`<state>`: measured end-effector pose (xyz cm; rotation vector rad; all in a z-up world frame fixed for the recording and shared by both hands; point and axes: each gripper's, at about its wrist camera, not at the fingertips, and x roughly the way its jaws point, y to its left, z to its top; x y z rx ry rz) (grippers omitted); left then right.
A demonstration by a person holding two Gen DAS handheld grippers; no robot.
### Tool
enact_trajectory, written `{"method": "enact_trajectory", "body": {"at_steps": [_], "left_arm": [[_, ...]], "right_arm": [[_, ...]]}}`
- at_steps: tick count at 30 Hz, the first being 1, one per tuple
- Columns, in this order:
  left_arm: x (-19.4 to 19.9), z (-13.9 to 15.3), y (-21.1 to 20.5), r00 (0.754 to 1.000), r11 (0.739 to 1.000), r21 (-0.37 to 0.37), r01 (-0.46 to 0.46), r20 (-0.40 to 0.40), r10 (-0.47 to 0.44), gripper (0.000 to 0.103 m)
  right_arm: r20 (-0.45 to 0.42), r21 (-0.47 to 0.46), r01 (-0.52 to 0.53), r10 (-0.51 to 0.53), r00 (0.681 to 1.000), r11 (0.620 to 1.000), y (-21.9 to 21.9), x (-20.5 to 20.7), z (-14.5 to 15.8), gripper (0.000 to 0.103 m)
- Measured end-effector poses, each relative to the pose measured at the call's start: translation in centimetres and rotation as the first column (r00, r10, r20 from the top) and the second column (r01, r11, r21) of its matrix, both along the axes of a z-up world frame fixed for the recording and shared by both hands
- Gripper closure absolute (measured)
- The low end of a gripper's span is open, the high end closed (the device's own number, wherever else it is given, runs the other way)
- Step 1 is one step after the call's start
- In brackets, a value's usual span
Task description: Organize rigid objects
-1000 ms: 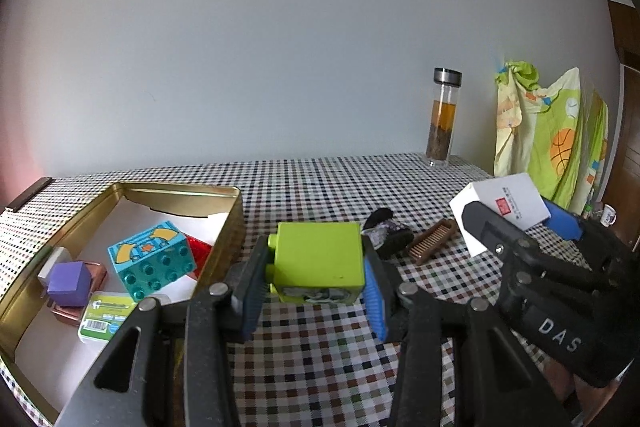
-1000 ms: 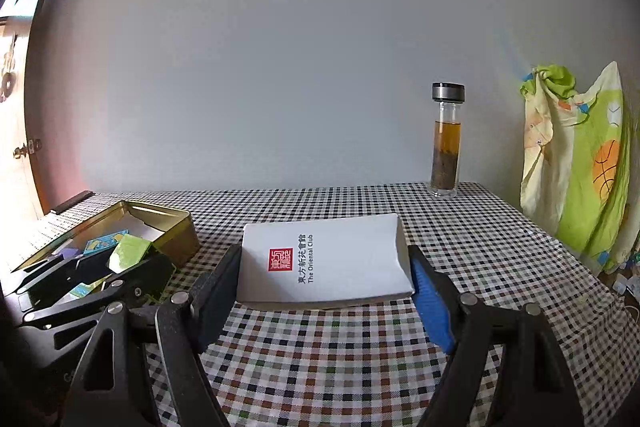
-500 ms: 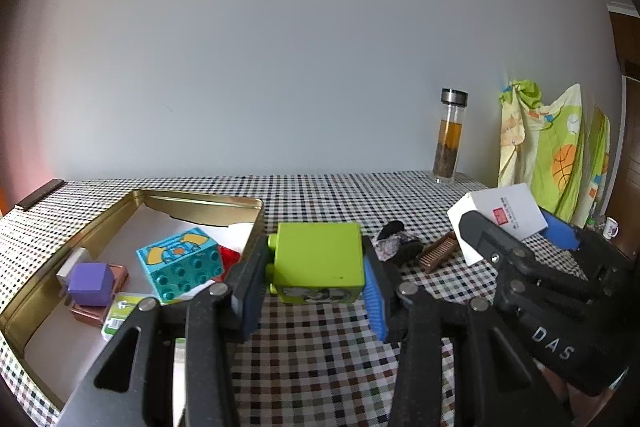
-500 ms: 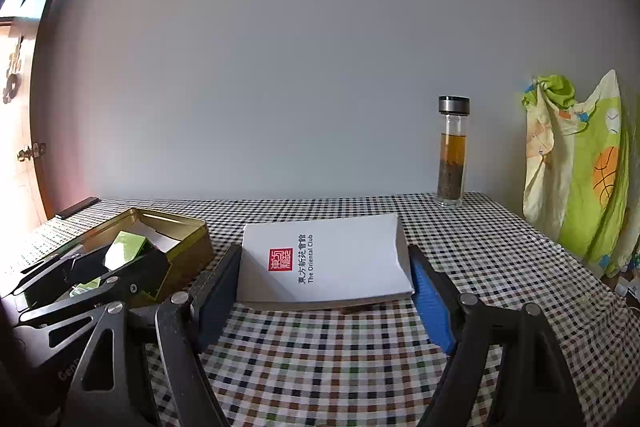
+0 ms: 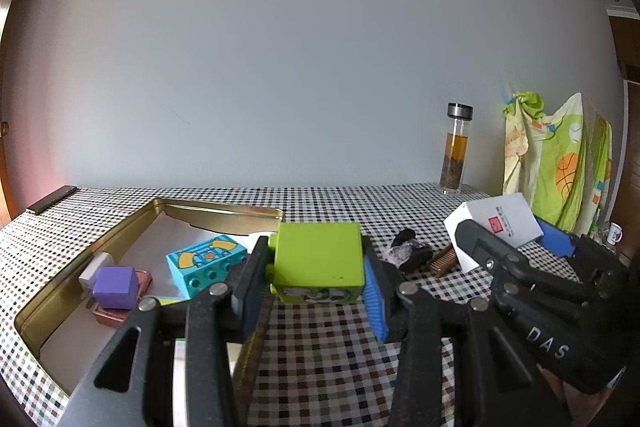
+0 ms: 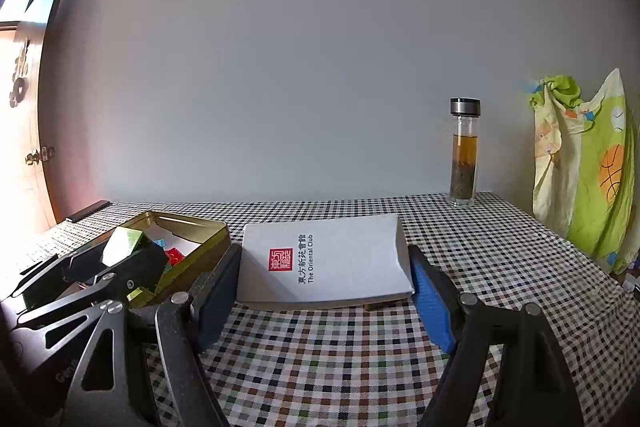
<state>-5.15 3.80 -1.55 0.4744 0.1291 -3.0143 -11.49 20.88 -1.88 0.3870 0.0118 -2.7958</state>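
Checked cloth covers the worktop (image 5: 320,355), which stands against a plain pale wall. A gold tin (image 5: 132,233) lies open on the left part of the worktop. It holds a teal brick (image 5: 204,263), a purple cube (image 5: 116,287) on a copper-coloured piece, and other small items.

Left hand-held gripper (image 5: 316,291): clenched on a green block (image 5: 318,261), one pad pressed against each side. The block is held off the cloth, just beside the right wall of the tin.

Right hand-held gripper (image 6: 326,291): clenched on a flat white box (image 6: 324,261) with a red seal and printed text on its top face. The box is held level above the cloth, to the right of the tin.

On the cloth between the two grippers lie a small dark object (image 5: 408,251) and a brown ridged piece (image 5: 442,261). A glass bottle (image 6: 464,153) with amber liquid stands upright at the far edge. A green and yellow printed cloth (image 6: 584,167) hangs at the right.
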Motion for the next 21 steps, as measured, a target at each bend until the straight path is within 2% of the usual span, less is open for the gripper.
{"method": "enact_trajectory", "body": {"at_steps": [21], "left_arm": [[1.1, 0.2, -2.0, 0.999, 0.999, 0.012, -0.033, -0.013, 0.033, 0.061]], "right_arm": [[0.003, -0.002, -0.039, 0.039, 0.999, 0.999, -1.9, 0.8, -0.1, 0.022]]}}
